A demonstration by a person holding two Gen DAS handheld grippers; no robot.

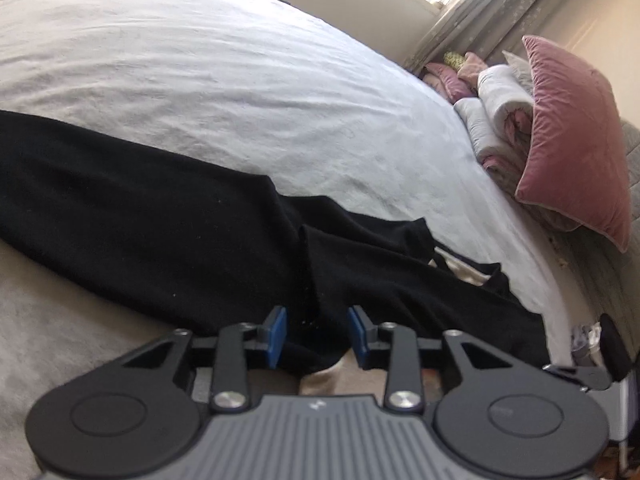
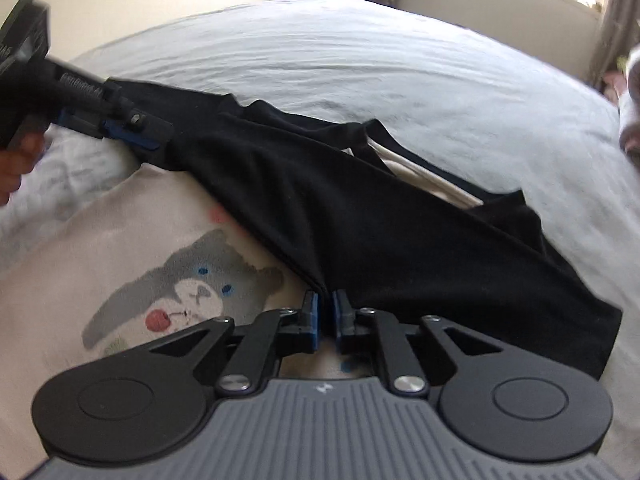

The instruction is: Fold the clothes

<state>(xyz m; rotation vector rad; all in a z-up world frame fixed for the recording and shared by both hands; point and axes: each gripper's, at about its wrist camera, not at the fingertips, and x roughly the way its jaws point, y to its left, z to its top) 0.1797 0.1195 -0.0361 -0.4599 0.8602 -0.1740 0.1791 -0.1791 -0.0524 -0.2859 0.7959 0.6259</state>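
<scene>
left gripper [image 1: 317, 336]: jaws apart, blue pads [image 1: 277, 336] either side of a fold of the black garment, not pinching it; the right wrist view also shows it at the garment's far left end, held in a hand [image 2: 18, 160]
black garment [image 1: 168, 224]: long, dark, lies across the bed in a band; bunched and creased toward its right end, flat toward the left
bed [image 1: 224, 80]: pale wrinkled sheet, garment lies on its near part
cat-print cloth [image 2: 132, 248]: pinkish, grey cat picture, lies just under the garment's near edge, left of the right gripper
right gripper [image 2: 328, 316]: jaws nearly together, clamped on the near edge of the garment, cloth pulls up into a peak at the pads
cream cloth [image 2: 416, 172]: pale strip pokes out of the garment's folds, on its far side
folded bedding [image 1: 500, 120]: white stack past the garment's right end
pink cushion [image 1: 576, 136]: leans on the bedding, far right
</scene>
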